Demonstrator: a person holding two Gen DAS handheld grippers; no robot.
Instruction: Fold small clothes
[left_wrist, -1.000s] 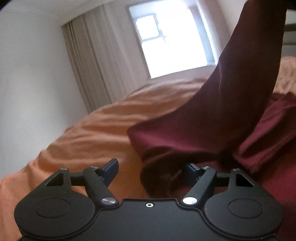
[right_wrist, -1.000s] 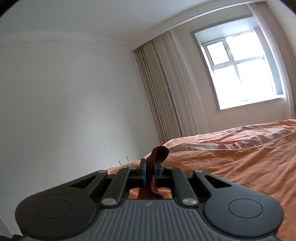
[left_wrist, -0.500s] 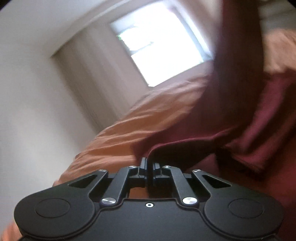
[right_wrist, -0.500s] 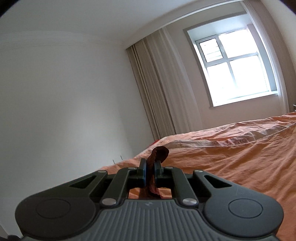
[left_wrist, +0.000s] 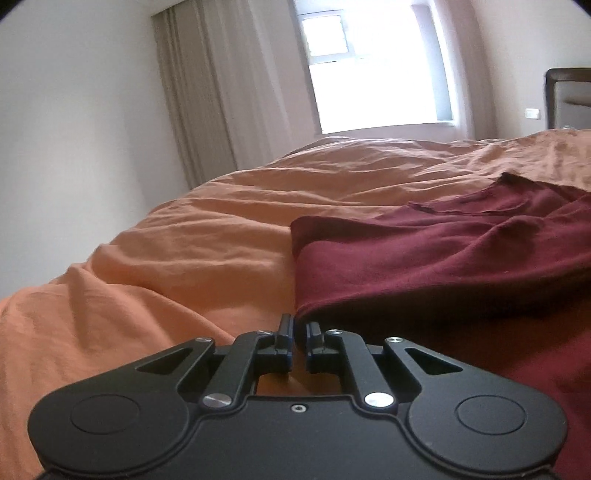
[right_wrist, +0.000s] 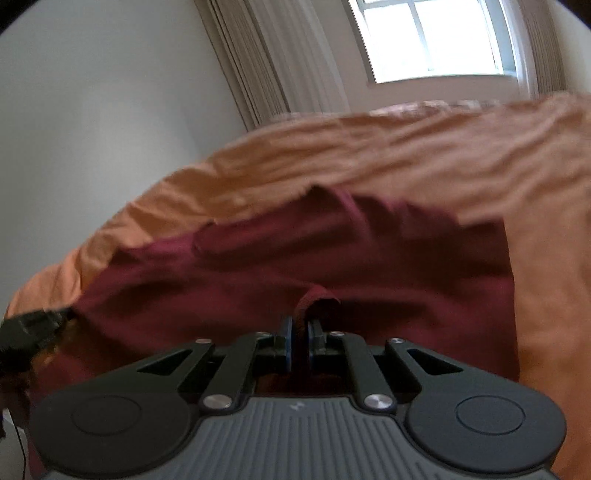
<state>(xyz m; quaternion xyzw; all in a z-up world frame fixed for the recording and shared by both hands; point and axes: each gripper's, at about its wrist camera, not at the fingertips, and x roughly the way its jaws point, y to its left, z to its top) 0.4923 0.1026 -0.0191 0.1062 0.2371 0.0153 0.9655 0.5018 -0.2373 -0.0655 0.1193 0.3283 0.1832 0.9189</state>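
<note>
A maroon garment (left_wrist: 443, 251) is seen spread on an orange bedcover (left_wrist: 184, 236). The left gripper (left_wrist: 299, 345) is drawn nearly closed at the garment's near corner; a grip cannot be confirmed. The right gripper (right_wrist: 300, 345) is clamped on a fold of maroon cloth. No legible writing is shown

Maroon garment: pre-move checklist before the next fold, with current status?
1. Right gripper pinching the maroon garment: ok, fabric sits between its fingers.
2. Left gripper holding the garment: not ok, narrow gap shows between its fingers, no cloth in it.
3. Garment resting on the orange bedding: ok.
4. Garment flat: not ok, layers overlap and bunch.
5. Right wrist view sharp: not ok, blurred.
</note>
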